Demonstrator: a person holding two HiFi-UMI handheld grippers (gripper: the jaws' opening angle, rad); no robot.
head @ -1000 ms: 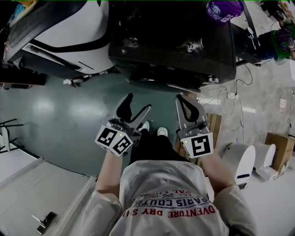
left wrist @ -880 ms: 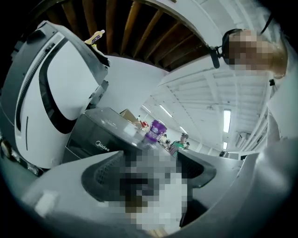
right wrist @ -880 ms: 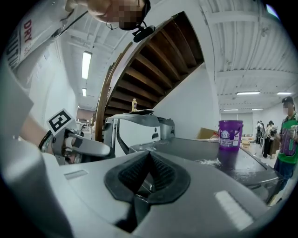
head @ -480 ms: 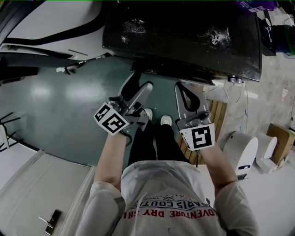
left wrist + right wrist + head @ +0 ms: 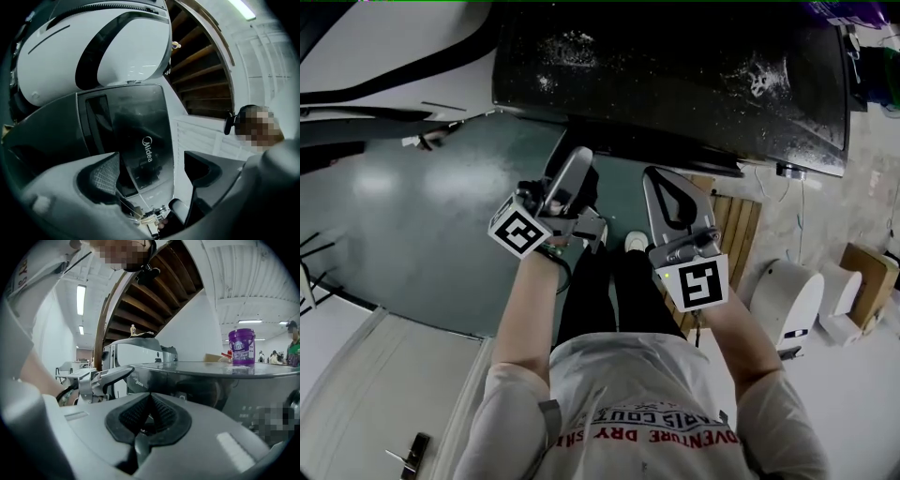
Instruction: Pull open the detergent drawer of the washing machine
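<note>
**Both grippers low, short of washer front**

Washing machine [image 5: 675, 66] seen fr. above, upper centre of head view. Its front edge runs slantwise across the frame just above both tips. Left gripper [image 5: 578, 167] lies rolled on its side, jaws wide apart, just been opening, nothing betw. them. The logo [image 5: 147, 150] on the front is framed in the gap, well apart. Right gripper [image 5: 661, 180]: jaws pressed together, empty. Detergent drawer can't be told apart w/ certainty. Open green floor [image 5: 422, 216] at frame left; wooden slats [image 5: 741, 234] crowd the right.

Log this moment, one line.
left claw: open, jaws just opening, nothing between | right claw: shut, empty | washing machine: ahead, untouched
</note>
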